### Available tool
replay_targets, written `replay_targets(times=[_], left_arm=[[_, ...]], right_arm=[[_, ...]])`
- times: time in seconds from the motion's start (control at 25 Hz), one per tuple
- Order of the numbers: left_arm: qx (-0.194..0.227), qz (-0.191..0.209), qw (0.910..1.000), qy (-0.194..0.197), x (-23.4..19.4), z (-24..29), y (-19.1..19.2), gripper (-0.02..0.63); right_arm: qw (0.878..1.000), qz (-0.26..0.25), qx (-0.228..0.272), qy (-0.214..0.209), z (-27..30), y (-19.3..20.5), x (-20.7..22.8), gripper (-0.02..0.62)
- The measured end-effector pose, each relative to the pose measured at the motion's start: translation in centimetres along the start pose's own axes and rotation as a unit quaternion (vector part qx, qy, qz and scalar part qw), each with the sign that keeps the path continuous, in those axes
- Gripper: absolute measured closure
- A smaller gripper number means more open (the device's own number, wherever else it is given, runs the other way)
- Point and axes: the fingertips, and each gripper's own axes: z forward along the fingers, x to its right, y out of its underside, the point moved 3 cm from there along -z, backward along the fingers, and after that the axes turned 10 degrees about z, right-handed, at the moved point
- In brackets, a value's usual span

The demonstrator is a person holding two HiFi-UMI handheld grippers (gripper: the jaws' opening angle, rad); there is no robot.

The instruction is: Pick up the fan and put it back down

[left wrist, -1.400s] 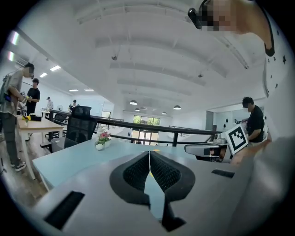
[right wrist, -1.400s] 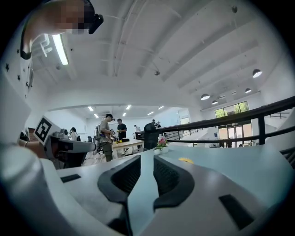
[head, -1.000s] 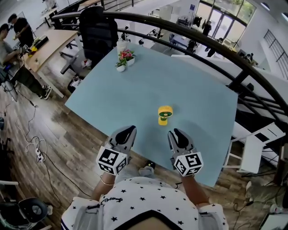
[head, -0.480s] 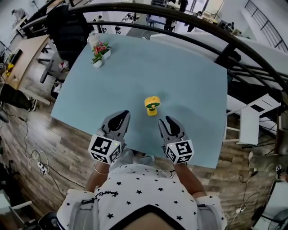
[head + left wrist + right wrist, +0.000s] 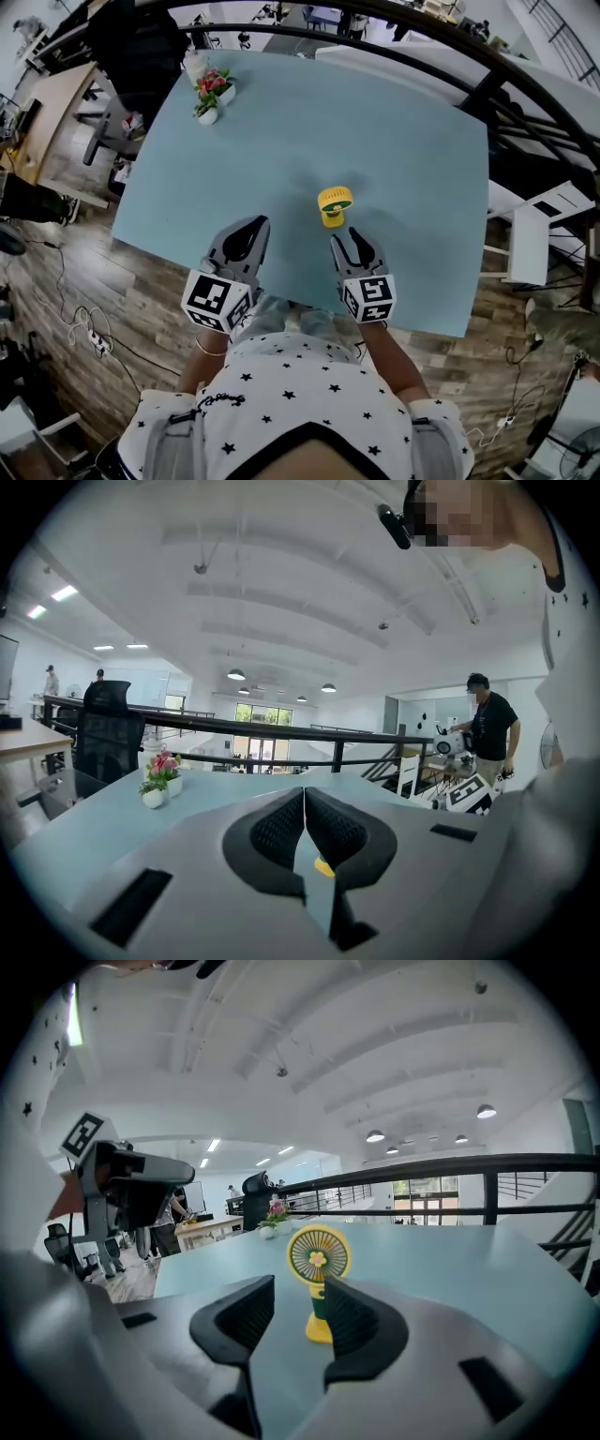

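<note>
Right claw jaws apart, just opening, empty — fan upright just ahead (beyond tips, untouched).

Right tongs opened wider — nearer the fan.

Both grippers are out in front of me, side by side, noses tipped a little downward. Left gripper: jaws pressed together at the tips, gripping nothing. Right gripper: jaws apart, they've just been opening, and nothing sits between the pads. The marker cubes face up at me, left cube and right cube, roughly level with each other. My forearms run straight back from the cubes to my chest, elbows tucked in close.
</note>
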Motion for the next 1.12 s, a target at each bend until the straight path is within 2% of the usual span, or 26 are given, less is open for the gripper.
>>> replay_targets(times=[0.44,1.12], left_arm=[[-0.014,-0.011,0.999,-0.042,-2.7,-2.6,1.1,0.577],[-0.032,-0.012,0.9946,-0.098,-5.0,-5.9,1.9,0.577]], right_arm=[[0.997,-0.025,-0.033,0.061,4.9,2.4,2.0,0.43],[0.993,-0.057,-0.056,0.089,9.7,3.5,3.2,0.417]])
